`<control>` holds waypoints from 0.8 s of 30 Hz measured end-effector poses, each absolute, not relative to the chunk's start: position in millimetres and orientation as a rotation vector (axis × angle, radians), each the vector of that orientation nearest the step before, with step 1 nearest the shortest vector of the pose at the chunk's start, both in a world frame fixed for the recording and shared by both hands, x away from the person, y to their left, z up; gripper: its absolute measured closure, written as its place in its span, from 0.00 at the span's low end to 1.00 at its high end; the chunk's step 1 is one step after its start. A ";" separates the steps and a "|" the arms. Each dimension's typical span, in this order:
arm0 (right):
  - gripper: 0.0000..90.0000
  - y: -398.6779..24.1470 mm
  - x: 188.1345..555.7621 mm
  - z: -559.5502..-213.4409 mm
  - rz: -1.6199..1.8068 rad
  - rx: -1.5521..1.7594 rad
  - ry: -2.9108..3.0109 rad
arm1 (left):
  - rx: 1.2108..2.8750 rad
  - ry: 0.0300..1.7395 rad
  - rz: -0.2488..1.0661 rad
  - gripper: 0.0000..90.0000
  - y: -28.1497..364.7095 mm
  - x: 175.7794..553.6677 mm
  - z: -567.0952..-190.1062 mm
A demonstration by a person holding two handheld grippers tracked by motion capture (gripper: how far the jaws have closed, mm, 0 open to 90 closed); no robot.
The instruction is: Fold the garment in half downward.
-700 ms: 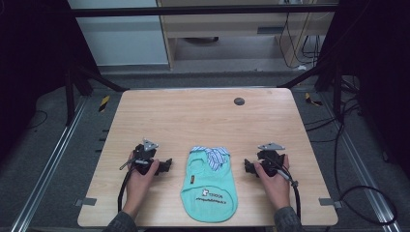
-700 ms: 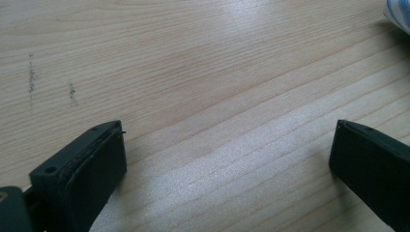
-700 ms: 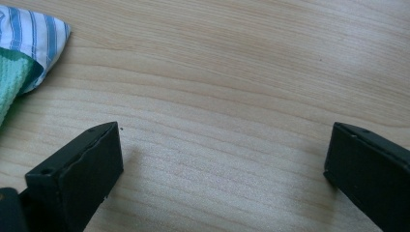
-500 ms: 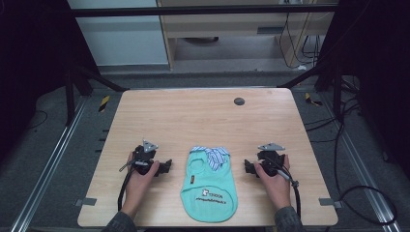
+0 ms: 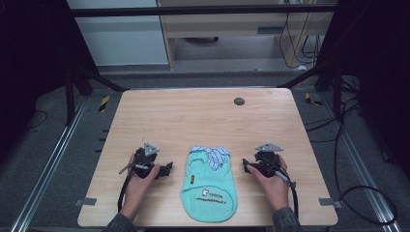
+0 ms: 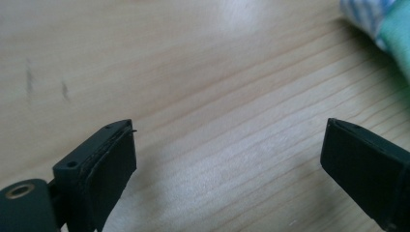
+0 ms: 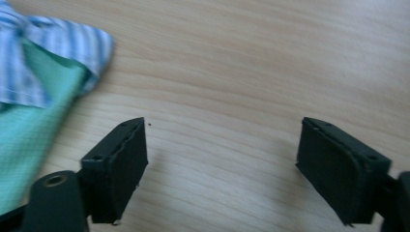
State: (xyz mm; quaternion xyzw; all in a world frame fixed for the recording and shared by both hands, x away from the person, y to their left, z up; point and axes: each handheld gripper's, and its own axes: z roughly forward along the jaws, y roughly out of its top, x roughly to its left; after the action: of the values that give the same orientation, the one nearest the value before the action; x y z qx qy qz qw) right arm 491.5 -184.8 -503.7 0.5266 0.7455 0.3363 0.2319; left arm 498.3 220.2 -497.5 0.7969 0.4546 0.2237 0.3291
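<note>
Both grippers, left (image 5: 167, 169) & right (image 5: 245, 163), gape wide, empty, flanking mint shirt (image 5: 209, 186). Soft, light, floppy fabric; prob. best pinched at hem corners.

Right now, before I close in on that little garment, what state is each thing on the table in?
Mint-green pet shirt: lying flat, print side up, untouched.
Striped collar: bunched and rumpled at the shirt's far end.
Left gripper: open, nothing between the jaws, resting on the table left of the shirt.
Right gripper: open, empty, on the table right of the shirt.
Wooden table: bare wood apart from a small dark round disc near the far edge.
</note>
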 end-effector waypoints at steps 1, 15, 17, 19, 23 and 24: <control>0.32 -178.0 489.7 -495.6 0.964 1.415 2.061 | 2.086 1.168 0.593 0.07 219.1 499.5 -491.9; 0.65 -137.6 526.8 -461.2 0.956 1.193 2.304 | 2.119 1.022 0.494 0.24 171.4 562.2 -444.1; 0.70 -131.9 533.5 -460.3 0.951 1.158 2.338 | 2.157 1.002 0.463 0.26 160.4 569.1 -444.2; 0.75 -128.0 539.6 -460.8 0.968 1.166 2.357 | 2.180 0.995 0.448 0.33 150.5 572.6 -446.3; 0.79 -124.2 548.3 -464.5 0.976 1.183 2.378 | 2.217 0.995 0.410 0.38 137.4 578.4 -454.2; 0.80 -123.1 549.9 -465.8 0.964 1.181 2.379 | 2.222 0.998 0.406 0.39 135.7 579.3 -456.0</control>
State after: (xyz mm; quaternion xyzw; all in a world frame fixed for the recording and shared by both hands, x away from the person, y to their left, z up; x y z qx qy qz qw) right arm 549.9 -123.1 -465.8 0.4127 0.8315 0.3368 0.1573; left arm 579.3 135.7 -456.0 0.8495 0.3815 0.1551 0.3297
